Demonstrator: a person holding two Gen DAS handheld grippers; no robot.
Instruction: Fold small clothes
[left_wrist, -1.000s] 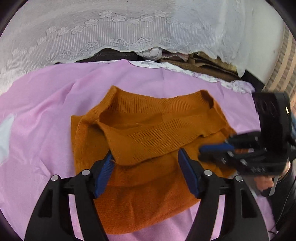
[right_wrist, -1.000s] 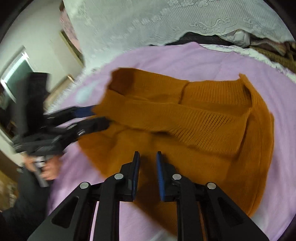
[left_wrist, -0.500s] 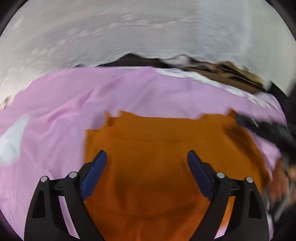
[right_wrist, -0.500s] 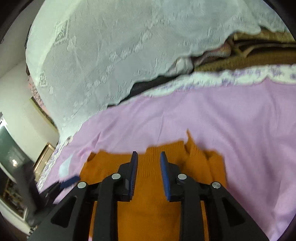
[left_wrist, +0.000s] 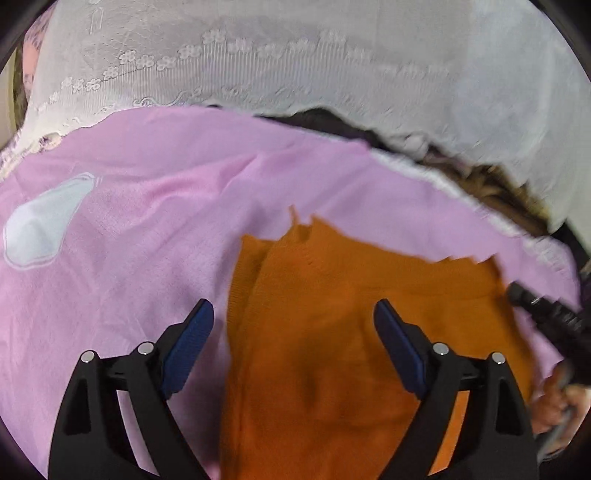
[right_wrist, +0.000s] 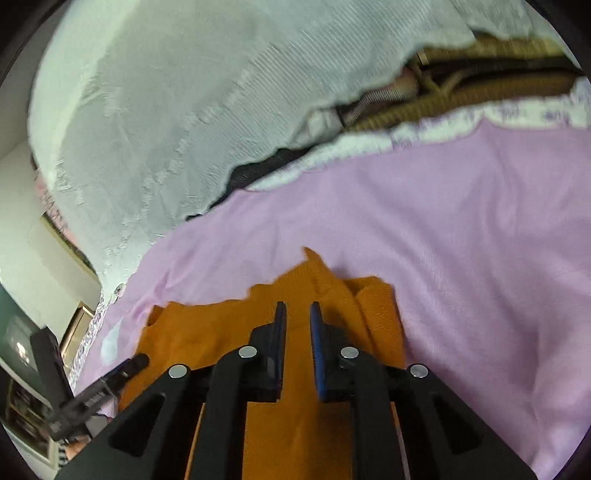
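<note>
Orange sweater (left_wrist: 332, 332) is lying on the pink sheet (left_wrist: 129, 277) under my spread, empty left hand-held gripper (left_wrist: 293, 325); only the right view is showing my right hand-held gripper (right_wrist: 297, 321) closing, pads gripping nothing.

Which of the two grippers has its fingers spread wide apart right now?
The left gripper: its blue-padded fingers straddle the orange knitted garment. The right gripper's fingers are closing, nearly together.

Orange knit garment (left_wrist: 332, 332), pink sheet (left_wrist: 147, 221)
</note>
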